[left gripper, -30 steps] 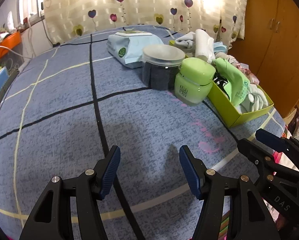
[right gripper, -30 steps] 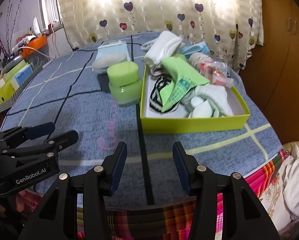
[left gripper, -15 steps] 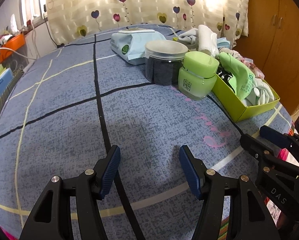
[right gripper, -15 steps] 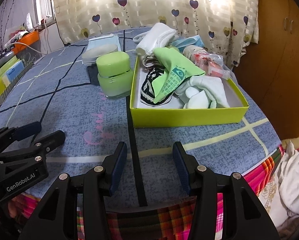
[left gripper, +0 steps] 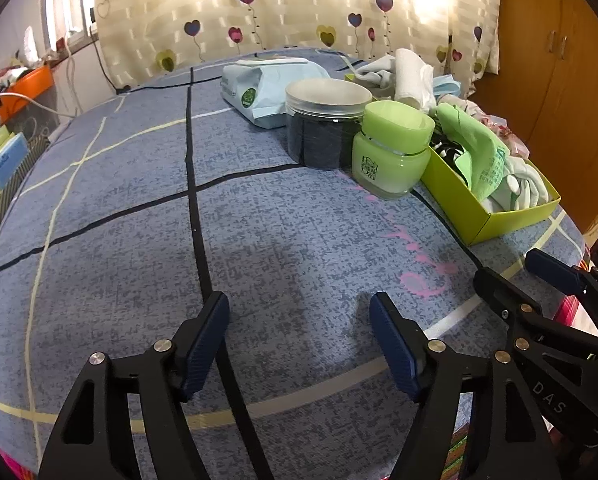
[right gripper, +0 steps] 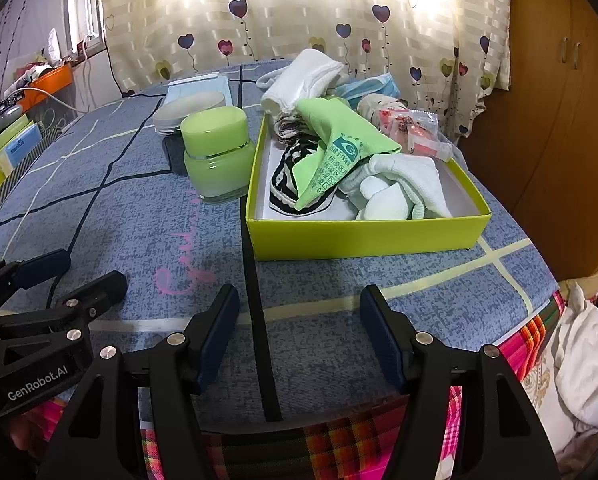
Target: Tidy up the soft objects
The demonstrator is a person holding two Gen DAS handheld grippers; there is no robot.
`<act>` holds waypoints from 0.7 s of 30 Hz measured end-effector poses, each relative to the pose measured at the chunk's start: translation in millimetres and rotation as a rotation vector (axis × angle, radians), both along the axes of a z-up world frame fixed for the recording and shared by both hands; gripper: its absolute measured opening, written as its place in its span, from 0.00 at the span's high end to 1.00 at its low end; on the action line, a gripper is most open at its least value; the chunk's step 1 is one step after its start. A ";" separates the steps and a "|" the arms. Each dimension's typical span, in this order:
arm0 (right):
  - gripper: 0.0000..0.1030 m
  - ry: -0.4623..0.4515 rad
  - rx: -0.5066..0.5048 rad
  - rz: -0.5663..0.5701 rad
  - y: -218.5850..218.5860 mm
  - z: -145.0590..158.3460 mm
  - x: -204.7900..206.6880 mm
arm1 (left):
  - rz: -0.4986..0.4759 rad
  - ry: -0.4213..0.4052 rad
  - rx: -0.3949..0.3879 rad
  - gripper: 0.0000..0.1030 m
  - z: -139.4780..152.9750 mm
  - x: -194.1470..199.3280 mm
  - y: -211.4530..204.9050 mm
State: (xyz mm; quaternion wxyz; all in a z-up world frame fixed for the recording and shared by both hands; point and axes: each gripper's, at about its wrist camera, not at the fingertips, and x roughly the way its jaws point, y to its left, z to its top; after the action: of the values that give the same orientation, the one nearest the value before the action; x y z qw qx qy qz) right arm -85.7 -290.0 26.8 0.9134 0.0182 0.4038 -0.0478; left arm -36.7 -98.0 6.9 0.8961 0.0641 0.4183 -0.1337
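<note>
- Both grippers, left [left gripper: 299, 340] and right [right gripper: 299, 332], are held wide open and empty above the bedspread [left gripper: 139, 200]
- Socks [right gripper: 395, 188] are gathered in the box [right gripper: 363, 236], probably for tidiness

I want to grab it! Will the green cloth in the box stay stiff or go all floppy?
Probably floppy: the green cloth already drapes in folds over the socks. It looks thin, so likely light, and may drag those along.

Backlit heart-print curtain [right gripper: 299, 20], wooden wardrobe [right gripper: 559, 80] right, window [right gripper: 85, 4] left, blue grid-lined bedcover [left gripper: 139, 208].
</note>
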 end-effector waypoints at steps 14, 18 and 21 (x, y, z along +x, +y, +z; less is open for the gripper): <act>0.38 -0.001 0.000 -0.001 0.5 -0.1 -0.2 | 0.002 -0.001 -0.002 0.28 -0.5 -0.6 0.4; 0.38 0.000 0.000 -0.001 0.5 -0.1 -0.2 | 0.002 -0.001 -0.003 0.28 -0.5 -0.5 0.6; 0.38 -0.001 -0.001 -0.001 0.5 -0.2 -0.3 | 0.001 -0.001 -0.003 0.28 -0.5 -0.7 0.8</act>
State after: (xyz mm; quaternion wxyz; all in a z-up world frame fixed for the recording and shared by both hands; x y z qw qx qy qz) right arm -86.1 -289.6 26.7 0.9135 0.0181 0.4036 -0.0485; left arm -37.3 -97.2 6.4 0.8966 0.0627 0.4175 -0.1335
